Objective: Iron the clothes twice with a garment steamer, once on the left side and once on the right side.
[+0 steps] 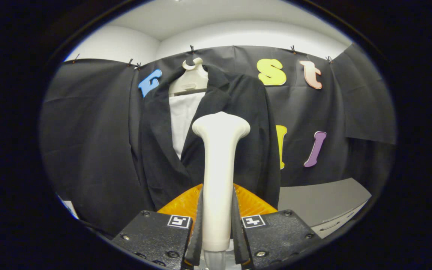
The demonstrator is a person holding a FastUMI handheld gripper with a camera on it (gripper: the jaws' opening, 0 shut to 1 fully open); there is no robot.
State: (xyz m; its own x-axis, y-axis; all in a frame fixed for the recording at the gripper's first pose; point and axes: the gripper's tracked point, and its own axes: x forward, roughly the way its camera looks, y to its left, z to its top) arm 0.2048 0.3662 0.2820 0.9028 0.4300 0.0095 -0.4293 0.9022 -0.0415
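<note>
Your gripper (218, 228) has its two black fingers (198, 228) closed in on the handle of the cream-white plastic garment steamer (219, 176), one finger pressing each side of the handle, so the steamer is firmly clamped between them. The steamer stands upright from the fingers, its narrow shaft rising to a wider, flared head at the far end. That head sits in front of the right front panel of the black suit jacket (238, 127); you cannot tell from here whether it touches the cloth.

The jacket hangs on a white plastic hanger (189, 80) against the booth's black cloth wall, its front open, with a white shirt (182, 116) showing between the lapels, just left of the steamer's head. The jacket's left panel hangs to the left of the shaft, the right panel behind and to the right of it.

Near the fingers, behind the shaft's base, an orange ribbed plastic piece (253, 204) fans out on both sides. To the right, beyond the jacket's hem, lies a grey table (324, 200).
</note>
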